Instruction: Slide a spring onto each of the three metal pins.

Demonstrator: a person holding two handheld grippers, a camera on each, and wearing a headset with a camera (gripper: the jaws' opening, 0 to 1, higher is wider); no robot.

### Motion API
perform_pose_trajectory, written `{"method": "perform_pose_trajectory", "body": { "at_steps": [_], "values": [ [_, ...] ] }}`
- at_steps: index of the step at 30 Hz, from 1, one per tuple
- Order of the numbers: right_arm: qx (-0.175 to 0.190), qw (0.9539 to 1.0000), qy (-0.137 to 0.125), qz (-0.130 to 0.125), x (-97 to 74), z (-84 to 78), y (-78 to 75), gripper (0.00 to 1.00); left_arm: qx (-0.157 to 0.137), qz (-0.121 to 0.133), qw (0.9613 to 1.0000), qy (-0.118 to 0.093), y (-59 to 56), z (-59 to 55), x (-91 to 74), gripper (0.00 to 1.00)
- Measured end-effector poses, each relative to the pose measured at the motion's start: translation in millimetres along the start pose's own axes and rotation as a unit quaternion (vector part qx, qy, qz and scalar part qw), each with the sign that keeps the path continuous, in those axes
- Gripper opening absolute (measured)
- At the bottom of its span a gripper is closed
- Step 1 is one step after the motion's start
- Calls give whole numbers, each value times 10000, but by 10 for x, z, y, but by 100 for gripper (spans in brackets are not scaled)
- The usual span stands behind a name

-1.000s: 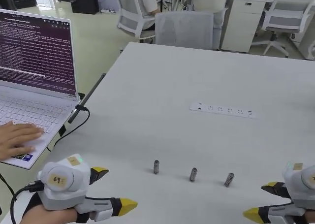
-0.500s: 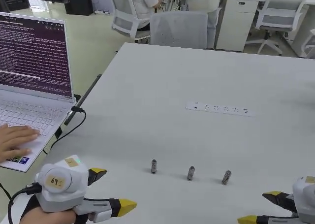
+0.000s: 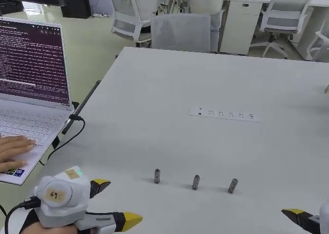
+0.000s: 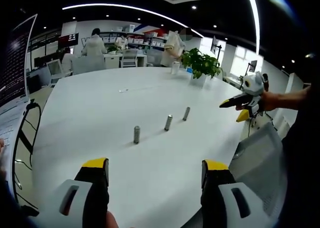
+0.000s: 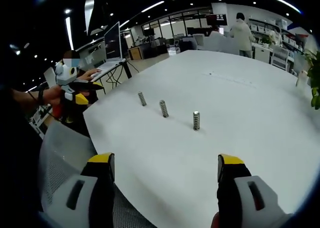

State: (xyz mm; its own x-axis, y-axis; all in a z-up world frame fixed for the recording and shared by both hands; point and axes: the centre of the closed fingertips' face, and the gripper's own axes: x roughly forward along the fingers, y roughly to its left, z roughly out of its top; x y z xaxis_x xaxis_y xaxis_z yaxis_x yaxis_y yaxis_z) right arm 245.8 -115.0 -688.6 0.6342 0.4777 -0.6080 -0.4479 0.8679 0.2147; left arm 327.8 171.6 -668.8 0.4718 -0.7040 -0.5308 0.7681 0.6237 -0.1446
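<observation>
Three short metal pins stand upright in a row on the white table, each with a coil spring around it: left (image 3: pixel 157 176), middle (image 3: pixel 196 182), right (image 3: pixel 233 186). My left gripper (image 3: pixel 115 202) hovers open at the table's near left edge, well short of the row. Its own view shows its yellow-tipped jaws apart and empty (image 4: pixel 155 164), with the pins (image 4: pixel 168 122) ahead. My right gripper (image 3: pixel 300 218) is at the bottom right corner, partly cut off. In its own view it is open and empty (image 5: pixel 166 159), facing the pins (image 5: pixel 163 108).
An open laptop (image 3: pixel 31 85) sits at the left with a hand (image 3: pixel 13 151) on its keyboard and a black cable (image 3: pixel 72 130) trailing off it. A white power strip (image 3: pixel 224 114) lies mid-table. Office chairs (image 3: pixel 180 32) stand beyond the far edge. A potted plant (image 4: pixel 200 65) sits at a far corner.
The right gripper has drawn back toward the bottom right corner of the head view. The head camera has shifted slightly. The left gripper and the pins have stayed put.
</observation>
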Motion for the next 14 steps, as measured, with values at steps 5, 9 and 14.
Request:
{"method": "perform_pose_trajectory", "body": {
  "at_steps": [5, 9, 14],
  "values": [
    [-25, 10000, -96, 0, 6, -15, 46, 88, 0, -12, 10000, -14, -30, -4, 0, 73],
    [-10, 9999, -129, 6, 10, -9, 71, 89, -17, 5, 10000, -20, -36, -6, -17, 74],
    [-25, 9999, -138, 32, 10, -6, 95, 92, -24, 5, 10000, -36, -51, -6, -32, 74]
  ]
}}
